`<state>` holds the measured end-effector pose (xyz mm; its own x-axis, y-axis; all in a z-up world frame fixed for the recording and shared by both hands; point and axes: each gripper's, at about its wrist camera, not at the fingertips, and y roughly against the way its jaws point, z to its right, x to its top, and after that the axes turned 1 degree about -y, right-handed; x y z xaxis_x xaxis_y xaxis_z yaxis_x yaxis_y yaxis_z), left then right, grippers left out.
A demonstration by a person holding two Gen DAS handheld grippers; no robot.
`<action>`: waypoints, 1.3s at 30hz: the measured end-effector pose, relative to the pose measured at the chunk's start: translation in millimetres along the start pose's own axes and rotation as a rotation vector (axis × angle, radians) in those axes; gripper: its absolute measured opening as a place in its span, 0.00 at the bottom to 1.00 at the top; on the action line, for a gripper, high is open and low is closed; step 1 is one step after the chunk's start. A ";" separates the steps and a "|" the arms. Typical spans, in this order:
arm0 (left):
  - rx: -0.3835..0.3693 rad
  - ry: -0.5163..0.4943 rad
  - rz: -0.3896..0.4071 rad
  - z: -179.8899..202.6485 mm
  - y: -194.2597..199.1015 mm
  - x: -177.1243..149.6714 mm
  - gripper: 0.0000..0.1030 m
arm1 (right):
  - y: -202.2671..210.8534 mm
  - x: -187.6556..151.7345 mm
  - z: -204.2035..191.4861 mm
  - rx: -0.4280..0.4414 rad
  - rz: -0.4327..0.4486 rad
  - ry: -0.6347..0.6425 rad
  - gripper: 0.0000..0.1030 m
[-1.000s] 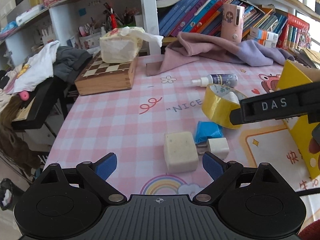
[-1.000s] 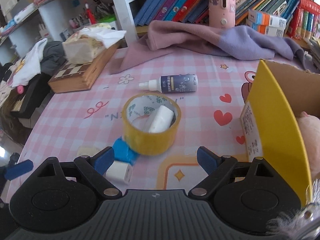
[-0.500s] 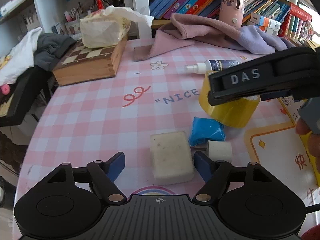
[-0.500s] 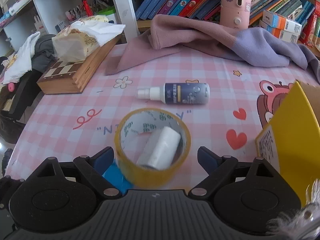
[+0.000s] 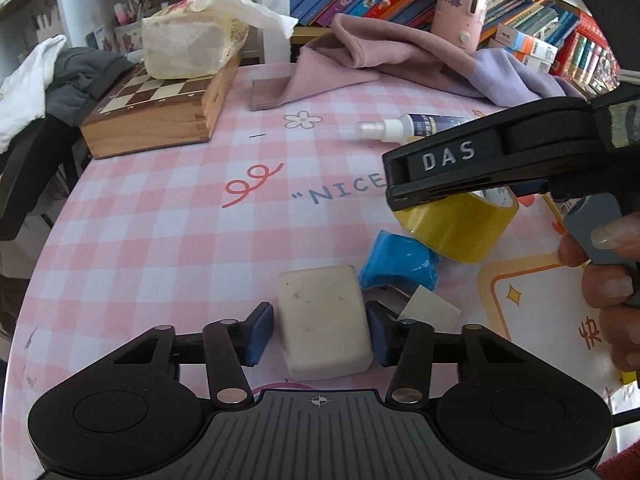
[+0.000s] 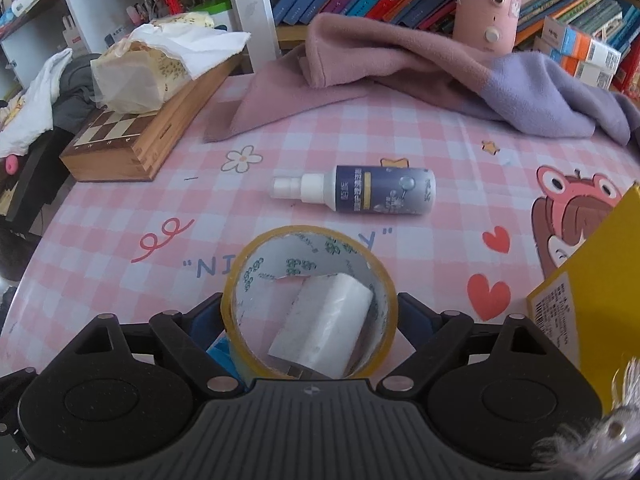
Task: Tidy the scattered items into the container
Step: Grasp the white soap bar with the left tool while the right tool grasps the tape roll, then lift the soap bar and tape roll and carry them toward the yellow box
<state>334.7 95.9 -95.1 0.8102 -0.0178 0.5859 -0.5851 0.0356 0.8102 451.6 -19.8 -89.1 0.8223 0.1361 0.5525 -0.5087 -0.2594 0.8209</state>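
A white block (image 5: 324,320) lies between the jaws of my left gripper (image 5: 320,332), which are closing. The right pad touches it and a sliver of gap shows at the left pad. A blue packet (image 5: 400,264) and a small white piece (image 5: 430,308) lie just right of the block. My right gripper (image 6: 310,312) straddles the yellow tape roll (image 6: 308,232), jaws closing, with a pad against each side. A small white roll (image 6: 324,328) rests inside the tape. A spray bottle (image 6: 360,194) lies beyond it. The yellow box (image 6: 592,280) stands at the right.
A wooden chess box (image 5: 160,116) with a tissue pack on it sits at the far left. A pink and purple cloth (image 6: 420,64) is heaped along the back, before a bookshelf. The table edge drops off at the left. A person's hand (image 5: 608,280) holds the right gripper.
My left gripper came forward and down onto the white block and its jaws narrowed from wide apart. My right gripper advanced until the tape roll sat between its jaws.
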 end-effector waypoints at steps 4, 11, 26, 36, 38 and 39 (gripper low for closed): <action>-0.005 0.004 -0.006 0.0 0.7 1.6 0.39 | 1.0 -1.1 -1.6 -0.005 0.004 0.020 0.82; 0.001 0.041 0.010 -7.1 11.4 0.7 0.37 | 11.8 -4.1 1.7 -0.022 0.034 0.023 0.82; 0.006 0.052 0.123 -9.8 74.0 -8.6 0.37 | 72.5 -25.8 -4.0 0.006 0.122 0.035 0.82; -0.006 0.058 0.168 -10.0 113.8 -32.7 0.37 | 114.1 -58.6 -19.1 0.026 0.149 0.046 0.82; -0.009 0.055 0.176 -9.0 121.2 -37.9 0.37 | 122.0 -65.6 -21.6 0.027 0.154 0.048 0.82; -0.011 0.053 0.180 -8.6 124.7 -40.5 0.37 | 126.3 -69.4 -22.9 0.029 0.156 0.049 0.82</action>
<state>229.2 109.6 -18.0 0.6931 0.0429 0.7196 -0.7209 0.0441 0.6917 324.4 -40.1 -20.5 0.7201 0.1384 0.6799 -0.6210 -0.3083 0.7206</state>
